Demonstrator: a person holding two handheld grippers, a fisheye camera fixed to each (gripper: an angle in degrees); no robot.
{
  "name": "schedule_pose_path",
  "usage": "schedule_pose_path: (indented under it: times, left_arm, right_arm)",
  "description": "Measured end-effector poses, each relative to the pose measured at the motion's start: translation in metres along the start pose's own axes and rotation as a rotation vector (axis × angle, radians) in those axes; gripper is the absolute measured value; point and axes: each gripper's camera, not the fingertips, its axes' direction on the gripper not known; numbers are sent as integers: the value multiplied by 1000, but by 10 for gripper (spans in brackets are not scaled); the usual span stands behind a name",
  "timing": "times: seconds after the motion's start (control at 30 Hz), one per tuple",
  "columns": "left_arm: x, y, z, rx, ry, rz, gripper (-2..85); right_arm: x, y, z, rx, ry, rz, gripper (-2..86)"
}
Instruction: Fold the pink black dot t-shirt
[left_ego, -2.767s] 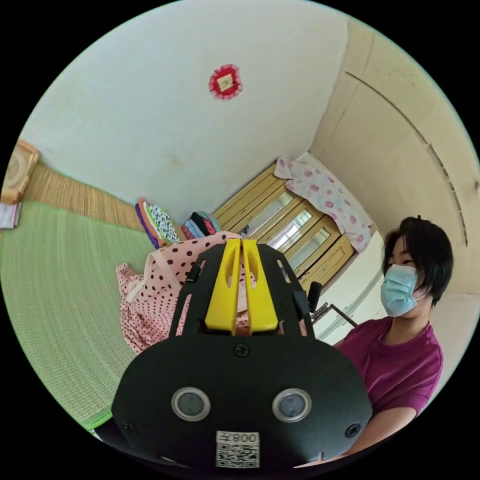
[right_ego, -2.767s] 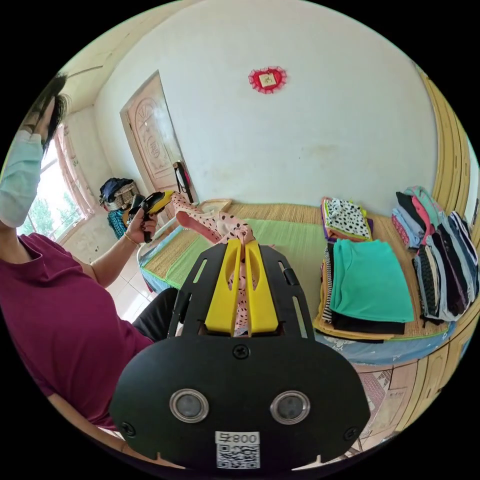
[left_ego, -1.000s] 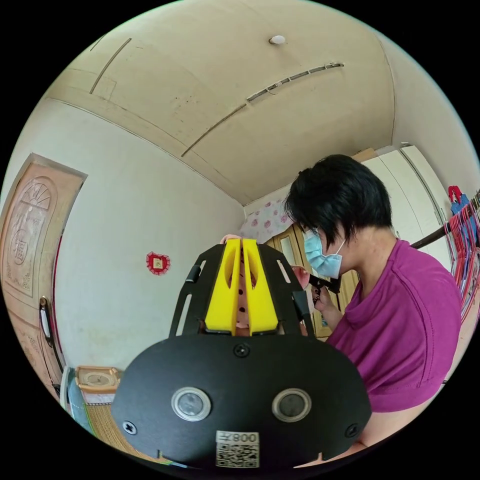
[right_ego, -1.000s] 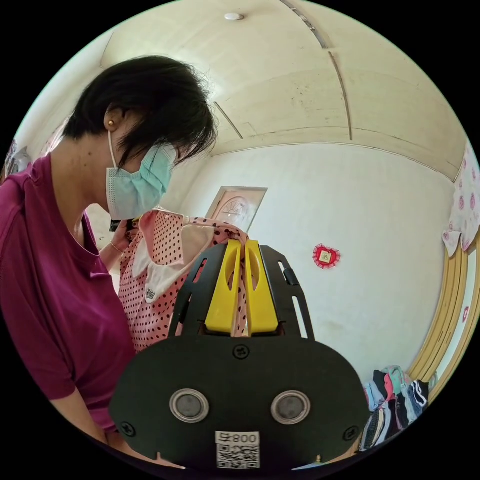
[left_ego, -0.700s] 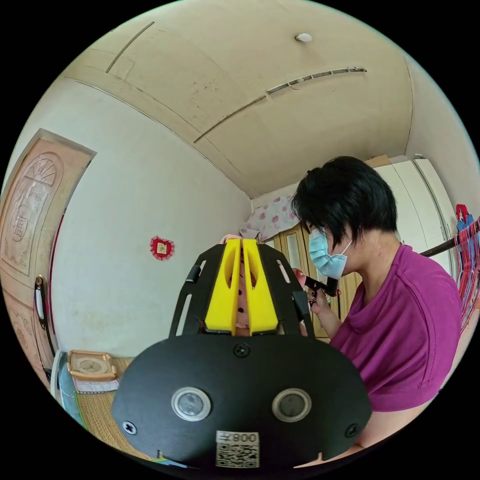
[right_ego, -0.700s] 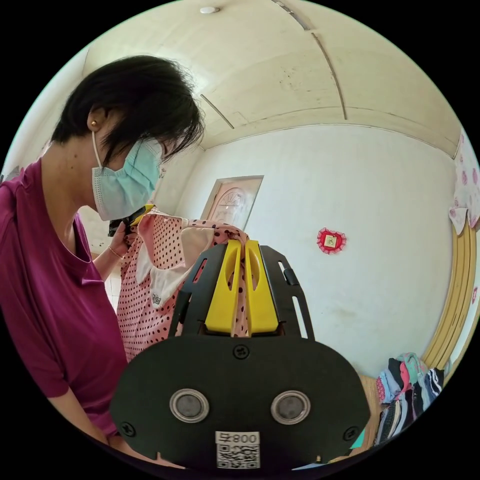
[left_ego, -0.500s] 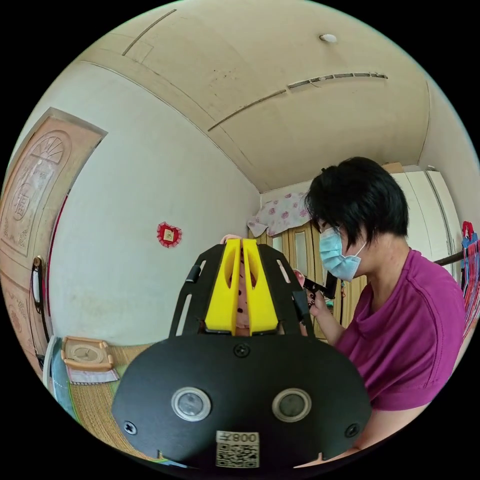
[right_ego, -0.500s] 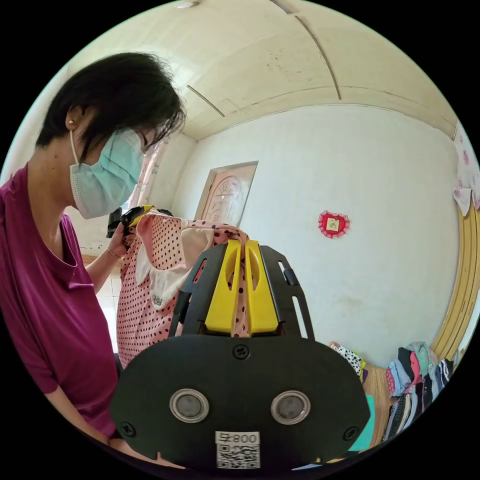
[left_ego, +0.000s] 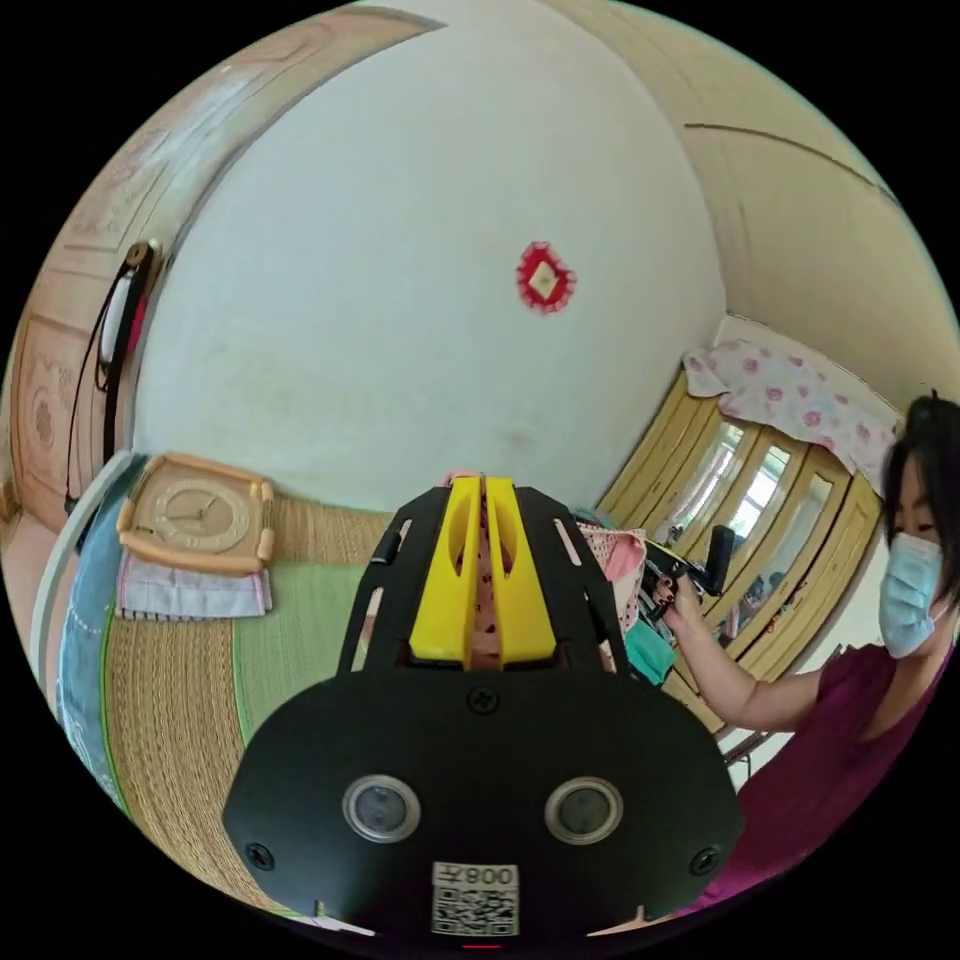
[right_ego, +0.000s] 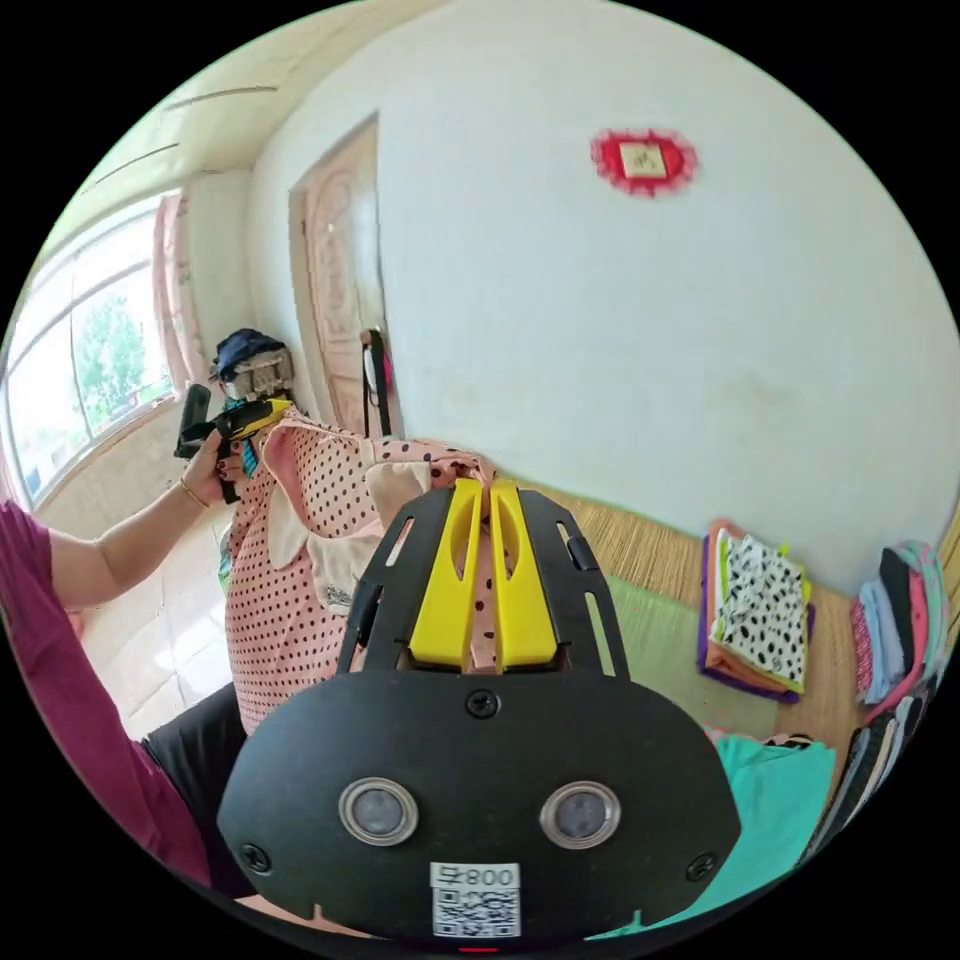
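The pink t-shirt with black dots hangs spread in the air, its pale collar facing me in the right gripper view. My right gripper is shut on one shoulder of it. The left gripper, in a hand, grips the other shoulder at the far left. In the left gripper view, my left gripper is shut with dotted pink cloth between its yellow jaws. An edge of the t-shirt runs toward the right gripper, held in a hand.
A green mat covers the bed, with a clock on folded cloth by the wall. Folded clothes and a teal garment lie at the right. A person in a magenta top stands close.
Both cameras have tipped down from the ceiling toward the bed, and the hands have come away from the face. The t-shirt stays held at both shoulders.
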Motion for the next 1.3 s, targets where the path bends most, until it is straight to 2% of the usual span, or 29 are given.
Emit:
schedule_pose_path:
  times: [0.17,0.27,0.37,0.6,0.83,1.1,1.3]
  left_arm:
    - [-144,56,138,-261,-125,-266,47]
    - [-213,111,188,-329,-92,-410,65]
    - [-251,164,208,-375,-87,-456,70]
    - [-281,297,190,-464,-13,-586,71]
    - [-263,405,159,-527,-54,-672,73]
    - [-270,489,172,-592,-88,-745,78]
    - [-284,514,208,-618,-46,-722,79]
  right_arm:
    - [92,37,232,-369,-53,250,21]
    - [124,81,323,-541,-16,378,26]
    - [137,121,363,-564,-45,439,43]
    - [122,207,343,-515,-159,521,64]
    - [39,316,272,-566,-200,594,68]
    - [-41,409,242,-612,-284,756,79]
    - [-82,433,259,-656,-291,740,83]
